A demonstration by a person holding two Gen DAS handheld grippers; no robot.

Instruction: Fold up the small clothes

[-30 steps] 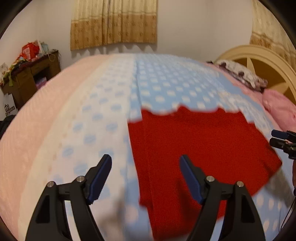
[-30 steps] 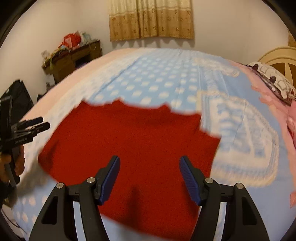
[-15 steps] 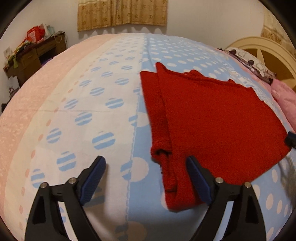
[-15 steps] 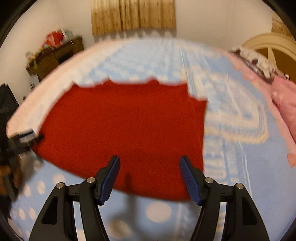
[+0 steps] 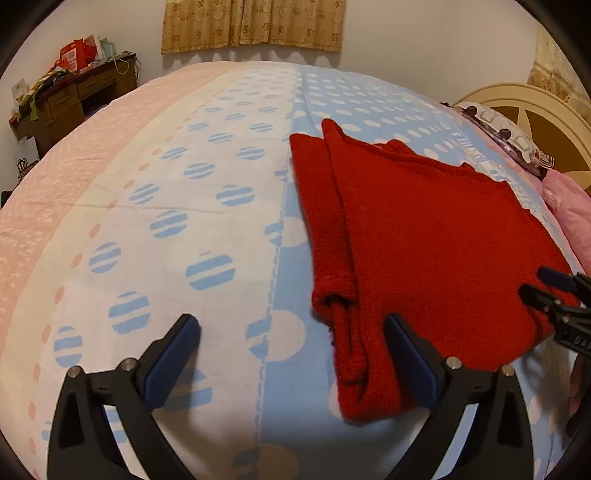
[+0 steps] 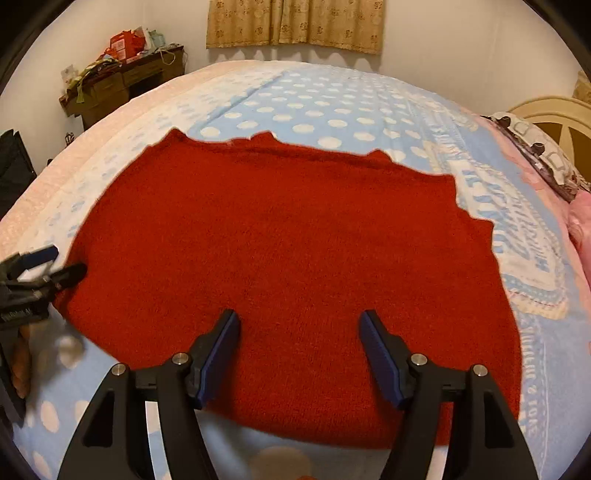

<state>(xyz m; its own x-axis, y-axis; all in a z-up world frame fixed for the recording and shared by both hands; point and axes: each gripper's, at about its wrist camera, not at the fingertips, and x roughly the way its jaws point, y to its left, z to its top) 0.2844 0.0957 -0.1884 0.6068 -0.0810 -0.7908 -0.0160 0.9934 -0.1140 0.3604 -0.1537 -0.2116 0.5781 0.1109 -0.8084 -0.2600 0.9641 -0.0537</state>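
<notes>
A red knit sweater (image 5: 424, 240) lies flat on the bed, its left sleeve folded in along the left edge. My left gripper (image 5: 291, 332) hangs low over that folded edge. Its jaws are opening wide, the right finger (image 5: 402, 343) sits above the red knit, and nothing is pinched. In the right wrist view the sweater (image 6: 295, 240) fills the middle. My right gripper (image 6: 299, 325) is open just above its near part, close to the hem, holding nothing. Each gripper also shows in the other's view: the right gripper (image 5: 554, 291) and the left gripper (image 6: 40, 273).
The bed has a blue polka-dot sheet (image 5: 221, 266) with a pink band (image 5: 74, 166) on the left. A cream headboard (image 5: 535, 110) and pillows (image 5: 509, 144) stand at the right. A cluttered wooden desk (image 5: 70, 99) stands by the far wall, under a curtain (image 5: 255, 22).
The left jaws have spread wider and that gripper has sunk toward the bed. The right gripper has moved forward over the sweater's near hem. The sweater now lies still.
</notes>
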